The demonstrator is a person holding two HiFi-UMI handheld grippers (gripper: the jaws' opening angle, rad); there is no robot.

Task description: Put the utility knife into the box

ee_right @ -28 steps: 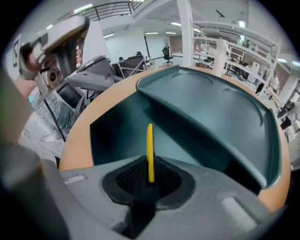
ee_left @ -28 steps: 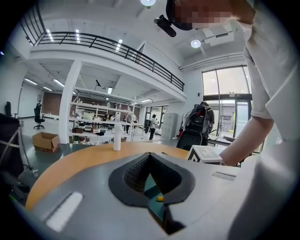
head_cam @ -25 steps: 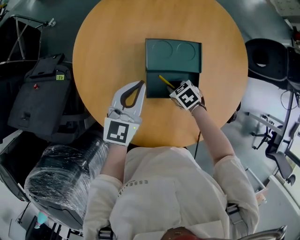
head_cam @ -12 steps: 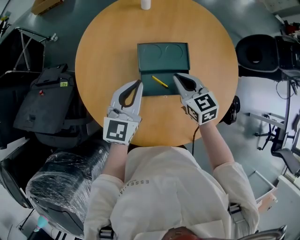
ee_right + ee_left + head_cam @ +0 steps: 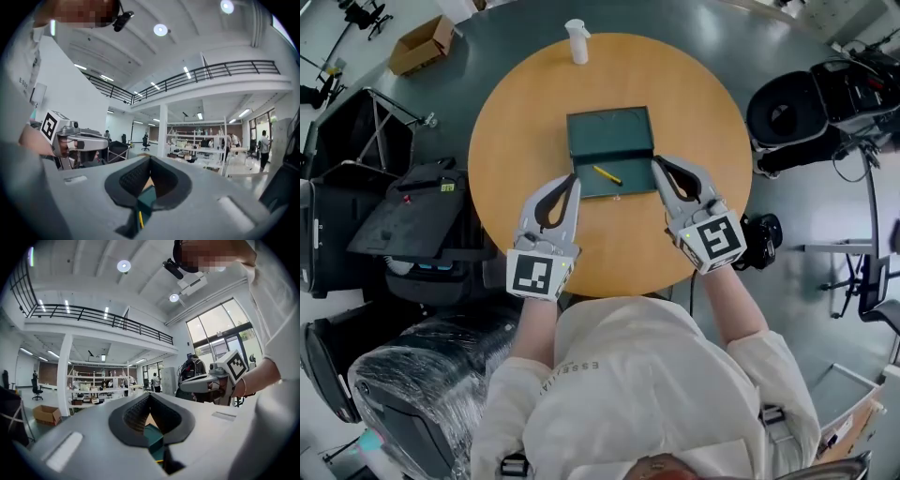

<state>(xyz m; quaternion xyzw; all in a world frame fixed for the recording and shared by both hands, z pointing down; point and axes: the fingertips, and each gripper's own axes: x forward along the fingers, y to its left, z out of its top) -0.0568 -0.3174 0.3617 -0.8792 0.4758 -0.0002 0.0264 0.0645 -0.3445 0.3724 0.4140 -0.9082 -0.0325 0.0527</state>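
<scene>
Knife delivered, right tool backing away from the box.
The utility knife (image 5: 607,175) is lying inside the open green box (image 5: 609,131) on the round counter (image 5: 694,84). The right tool (image 5: 659,165), reaching into the box a second ago, is now sitting just beside it, closed and empty. The left tool (image 5: 573,180) is hovering closed on the other side. The placing looks done.

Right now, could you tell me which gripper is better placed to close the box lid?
Probably the right gripper: its tip reaches nearer the open lid than the left gripper, though both flank the box closely with shut jaws.
</scene>
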